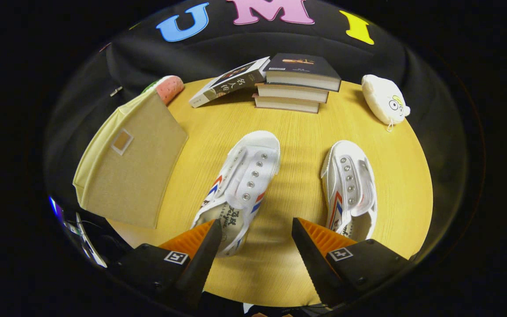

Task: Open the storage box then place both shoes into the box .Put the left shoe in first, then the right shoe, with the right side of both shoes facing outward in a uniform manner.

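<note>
Gripper [257, 233] fingers stand spread apart above the round yellow wooden surface [297, 273], holding nothing. Just ahead of the left finger lies the left white canvas shoe with red and blue stripes [242, 185], its heel touching that fingertip in the view. Beside it, ahead of the right finger, lies the right white canvas shoe [350, 189]. The beige fabric storage box [130, 167] sits closed, left of both shoes. Beyond them are 3 stacked books [299, 83], a leaning book [229, 81], a white plush toy [383, 103] and a pink plush piece [170, 88].
</note>
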Tool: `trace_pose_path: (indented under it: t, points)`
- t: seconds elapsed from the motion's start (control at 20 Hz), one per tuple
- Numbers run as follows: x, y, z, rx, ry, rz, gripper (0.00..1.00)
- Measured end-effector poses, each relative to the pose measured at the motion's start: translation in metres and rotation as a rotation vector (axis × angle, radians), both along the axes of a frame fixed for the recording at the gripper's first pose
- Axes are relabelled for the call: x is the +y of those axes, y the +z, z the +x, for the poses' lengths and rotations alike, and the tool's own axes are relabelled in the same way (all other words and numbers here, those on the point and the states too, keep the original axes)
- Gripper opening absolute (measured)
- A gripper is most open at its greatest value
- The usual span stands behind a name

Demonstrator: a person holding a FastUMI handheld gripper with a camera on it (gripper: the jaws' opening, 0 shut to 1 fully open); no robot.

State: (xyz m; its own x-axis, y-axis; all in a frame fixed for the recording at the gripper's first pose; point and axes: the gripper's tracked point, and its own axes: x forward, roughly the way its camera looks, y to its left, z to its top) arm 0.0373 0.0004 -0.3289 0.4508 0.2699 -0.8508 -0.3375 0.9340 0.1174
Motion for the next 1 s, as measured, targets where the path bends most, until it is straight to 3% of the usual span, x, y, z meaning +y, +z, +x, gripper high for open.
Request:
trace_pose_path:
  t: [0.1, 0.25, 0.45, 0.55, 0.6, 0.7, 0.75, 0.8, 0.9, 1.0]
  points:
    - [-0.007, -0.015, 0.009, -0.006, 0.006, -0.046, 0.99]
    - [0.006, -0.025, 0.015, 0.016, 0.017, -0.013, 0.98]
    - [0.022, -0.038, 0.014, 0.129, -0.052, 0.076, 0.85]
    - [0.034, -0.036, 0.01, 0.17, -0.069, 0.142, 0.68]
    - [0.035, -0.036, 0.009, 0.175, -0.073, 0.144, 0.45]
    - [0.033, -0.034, 0.009, 0.182, -0.089, 0.151, 0.3]
    - [0.032, -0.034, 0.01, 0.191, -0.11, 0.166, 0.28]
    - [0.031, -0.034, 0.011, 0.205, -0.14, 0.189, 0.18]
    - [0.031, -0.034, 0.013, 0.211, -0.172, 0.206, 0.07]
    - [0.029, -0.027, 0.016, 0.176, -0.181, 0.194, 0.07]
